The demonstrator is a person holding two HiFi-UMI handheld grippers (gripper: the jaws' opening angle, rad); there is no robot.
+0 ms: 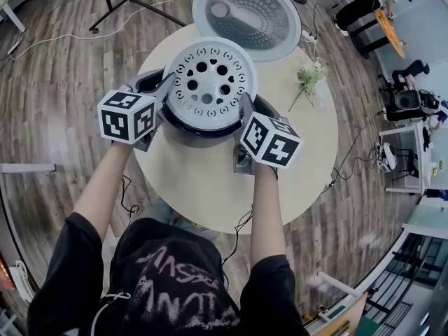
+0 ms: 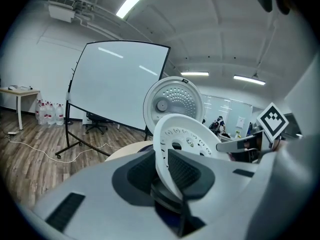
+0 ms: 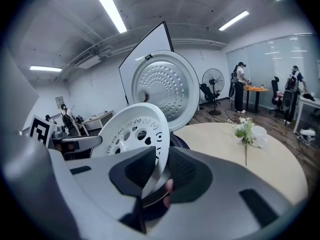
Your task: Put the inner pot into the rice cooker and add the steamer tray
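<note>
Clamping opposite rims, the left tongs (image 1: 166, 89) and right tongs (image 1: 245, 110) are holding the round white perforated steamer tray (image 1: 210, 82) between them, just above the dark grey rice cooker (image 1: 197, 134). Keeping it level and releasing both sides together looks wisest.

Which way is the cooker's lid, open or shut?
Open: the lid is swung back behind the cooker, showing its dotted inside.

The white perforated steamer tray (image 1: 210, 82) sits over the mouth of the dark round rice cooker (image 1: 199, 137), which stands at the far edge of the round beige tabletop (image 1: 203, 187). The cooker's open lid (image 1: 246, 16) rises behind it. The left gripper (image 1: 166, 86) grips the tray's left rim and the right gripper (image 1: 246, 109) its right rim. A small bunch of white flowers (image 1: 308, 79) sits near the right edge.
</note>
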